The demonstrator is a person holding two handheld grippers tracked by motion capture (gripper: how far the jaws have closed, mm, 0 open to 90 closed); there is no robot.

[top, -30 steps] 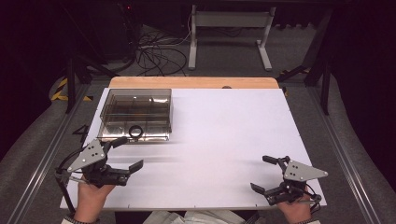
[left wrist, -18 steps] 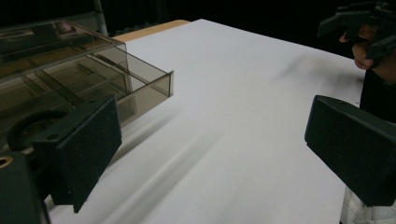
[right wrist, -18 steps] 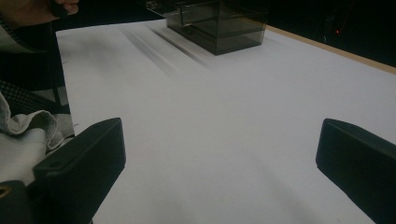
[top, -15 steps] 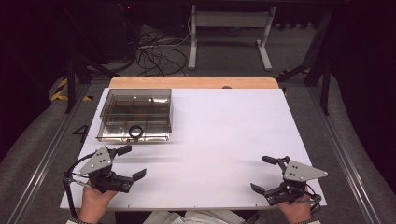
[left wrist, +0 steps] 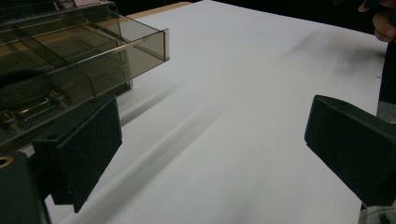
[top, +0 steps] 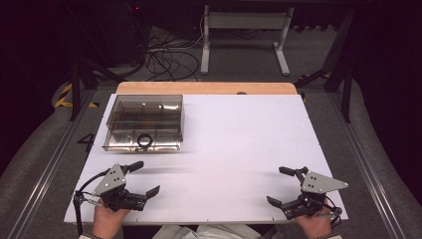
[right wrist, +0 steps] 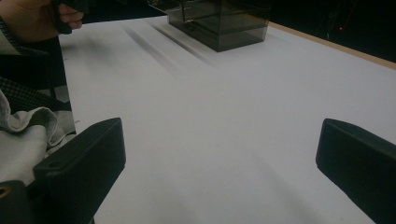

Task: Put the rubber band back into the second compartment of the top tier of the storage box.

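- Drawn back toward the near edge since a second ago, the left black two-jaw gripper (top: 142, 178) now sits apart from the box, while the right one has kept its place
- Left gripper, held in the person's left hand (top: 107, 219) at the near left corner, has its jaws spread wide with only bare tabletop between them
- Right black two-jaw gripper (top: 281, 185), held in the right hand (top: 313, 224) at the near right corner, likewise stands wide open and grips nothing
- Between the two, at the near edge, a fold of pale cloth (top: 199, 232) shows
- Broad white table top (top: 239, 144) lies bare across its middle and right
- Smoky transparent plastic box with inner dividers (top: 145, 122) rests on the far left part of the table, with a black ring (top: 144, 140) at its near wall; in the left gripper view its corner rises just beyond the left jaw
- Beyond the far wooden edge (top: 206, 88), tangled black cables (top: 166, 59) and a white metal stand (top: 244, 30) sit on the floor
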